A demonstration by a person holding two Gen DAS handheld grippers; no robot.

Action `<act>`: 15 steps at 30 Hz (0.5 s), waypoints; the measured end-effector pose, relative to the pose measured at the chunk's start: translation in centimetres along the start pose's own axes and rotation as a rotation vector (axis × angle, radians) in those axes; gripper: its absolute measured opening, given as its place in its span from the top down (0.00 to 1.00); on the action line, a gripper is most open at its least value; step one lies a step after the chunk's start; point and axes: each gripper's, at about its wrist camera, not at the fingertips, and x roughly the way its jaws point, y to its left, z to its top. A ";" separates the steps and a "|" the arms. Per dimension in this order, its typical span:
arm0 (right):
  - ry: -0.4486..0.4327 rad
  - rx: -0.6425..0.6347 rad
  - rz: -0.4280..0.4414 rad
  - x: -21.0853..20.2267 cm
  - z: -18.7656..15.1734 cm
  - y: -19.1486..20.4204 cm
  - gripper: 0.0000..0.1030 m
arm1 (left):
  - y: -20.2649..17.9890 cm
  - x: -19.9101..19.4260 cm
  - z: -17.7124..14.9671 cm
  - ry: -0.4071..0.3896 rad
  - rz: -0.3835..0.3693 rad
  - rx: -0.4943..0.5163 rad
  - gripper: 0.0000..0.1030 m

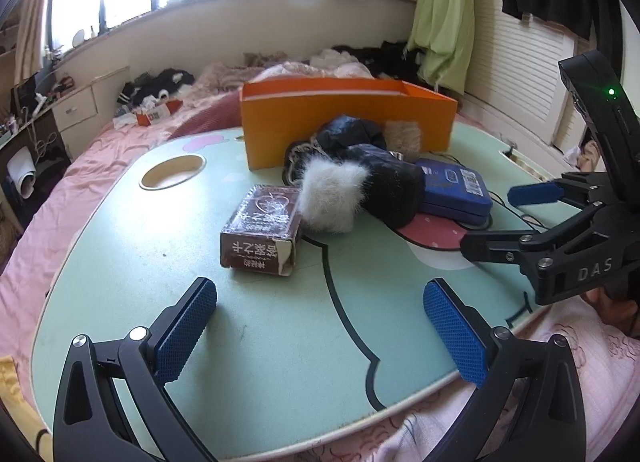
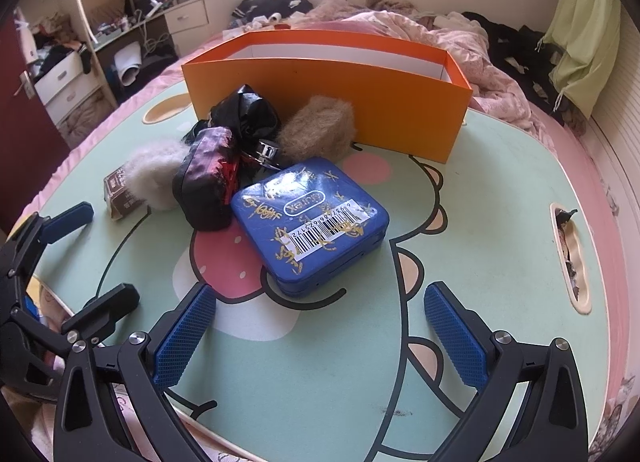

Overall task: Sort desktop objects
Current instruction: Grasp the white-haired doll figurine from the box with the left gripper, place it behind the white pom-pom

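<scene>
Inspection found the left claw released, its blue pads spread wide and nothing between them, low over the near edge of the green worktop; the right claw was likewise released and empty. The items awaiting sorting lay clustered at the worktop's centre, in front of the orange box at 12 o'clock. Counted left to right in the right wrist view: one brown carton at 9 o'clock of the cluster, one white fur puff, one black pouch, one crumpled black bag, one small metal piece, one tan fur puff, and one blue tin at 5 o'clock. Judged risks: the pouch overlapped the tin's left corner, so lifting the tin first could drag or tip the pouch; the puffs touched their neighbours and could snag or be swept off; the tin's smooth lid could slip in a shallow grip; both claws working close together could collide.
</scene>
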 end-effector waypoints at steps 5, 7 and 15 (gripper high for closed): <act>-0.001 -0.001 0.001 0.0 -0.1 -0.1 0.00 | 0.5 -2.5 5.0 -0.073 -0.092 -0.045 0.00; -0.001 -0.001 0.002 0.0 0.0 0.1 0.00 | 0.2 -2.8 9.0 -0.090 -0.079 -0.030 0.01; -0.005 0.001 0.004 0.0 -0.1 0.2 0.00 | -1.4 8.4 22.5 0.243 -0.317 -0.099 0.27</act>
